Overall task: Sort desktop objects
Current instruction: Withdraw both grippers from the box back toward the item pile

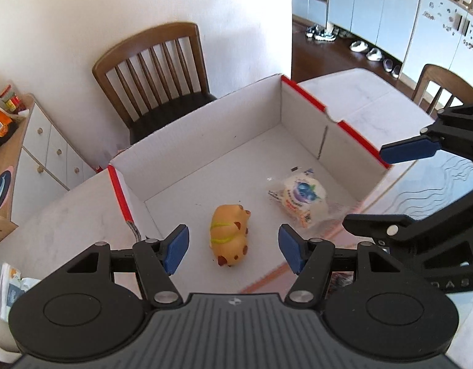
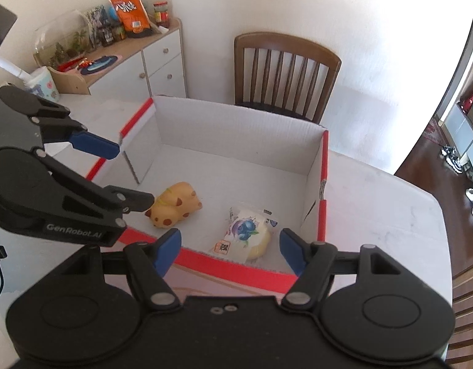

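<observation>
A white cardboard box [image 1: 205, 141] with red-taped rims stands open on the table. On its floor lie a yellow spotted animal toy [image 1: 230, 236] and a wrapped bun with a blueberry label [image 1: 304, 198]. My left gripper [image 1: 233, 250] hovers open above the toy, its blue pads clear of it on both sides. From the right, my right gripper [image 1: 365, 189] reaches over the box rim. In the right wrist view the box [image 2: 236, 132] holds the toy [image 2: 174, 204] and the bun [image 2: 245, 233]. My right gripper [image 2: 228, 250] stands open over the bun without touching it, and my left gripper [image 2: 133, 175] is beside the toy.
A wooden chair [image 1: 156, 73] stands behind the box against the white wall. A low white cabinet [image 2: 162, 61] at the left carries a snack bag [image 2: 130, 10], jars and a glass bowl. A second chair [image 1: 442, 89] is at the table's far right. White tabletop [image 2: 374, 209] surrounds the box.
</observation>
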